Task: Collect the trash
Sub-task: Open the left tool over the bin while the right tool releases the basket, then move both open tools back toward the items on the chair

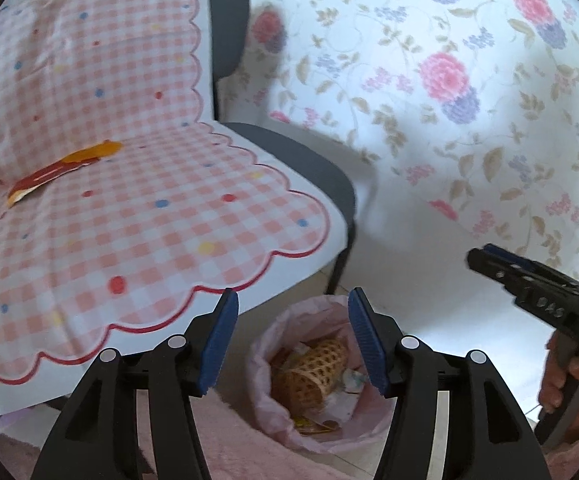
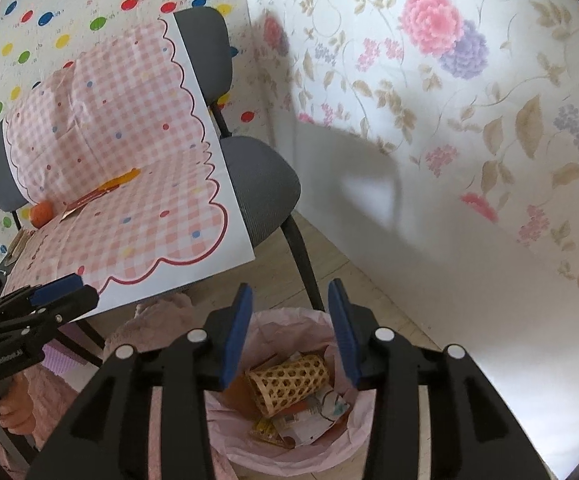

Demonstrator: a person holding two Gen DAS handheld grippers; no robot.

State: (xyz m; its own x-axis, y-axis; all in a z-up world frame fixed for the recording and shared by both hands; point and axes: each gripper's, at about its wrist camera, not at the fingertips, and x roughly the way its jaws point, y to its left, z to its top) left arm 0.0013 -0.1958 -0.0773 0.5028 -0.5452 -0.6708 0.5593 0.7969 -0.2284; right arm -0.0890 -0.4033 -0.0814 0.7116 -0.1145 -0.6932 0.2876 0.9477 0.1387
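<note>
On my left the orange ball (image 2: 41, 214) and red wrapper (image 1: 45, 178) lie on the chair's gingham cloth (image 1: 149, 216), and both my left claw (image 1: 293, 340) and right claw (image 2: 289, 334) hang spread and empty over the pink-lined bin (image 2: 289, 412) holding a wicker cup (image 2: 287, 382)

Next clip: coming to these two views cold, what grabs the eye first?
The pink-lined trash bin on the floor, directly below both open grippers, with a woven wicker cup lying on paper scraps inside. Next, the pink checked cloth draped over the grey chair, where a red-and-yellow wrapper and a small orange ball lie on the seat. The left gripper and right gripper hold nothing.
</note>
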